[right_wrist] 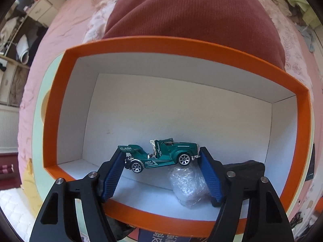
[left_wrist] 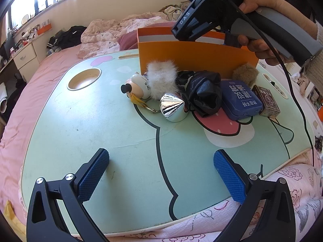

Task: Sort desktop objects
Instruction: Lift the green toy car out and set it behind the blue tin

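My right gripper (right_wrist: pixel 162 155) points down into the orange box (right_wrist: pixel 54 109), shut on a green toy car (right_wrist: pixel 161 154) with a pad at each end. The car hangs tilted just above a clear wrapped lump (right_wrist: pixel 187 185) on the box's white floor. In the left wrist view a hand holds that gripper's black body (left_wrist: pixel 201 18) over the orange box (left_wrist: pixel 191 56). My left gripper (left_wrist: pixel 161 161) stands open above the mint table (left_wrist: pixel 101 131), nothing between its blue pads. In front of the box lie a figurine keychain (left_wrist: pixel 137 86), white fluff ball (left_wrist: pixel 161 78), silver cone (left_wrist: pixel 172 106), black bag (left_wrist: pixel 203 92) and blue tin (left_wrist: pixel 240 98).
A brown fluff ball (left_wrist: pixel 245 73) and a dark card box (left_wrist: pixel 266 100) sit at the right of the pile. The table rests on a pink bed, with a round cup hole (left_wrist: pixel 84 78) at its left. A maroon pillow (right_wrist: pixel 191 12) lies behind the box.
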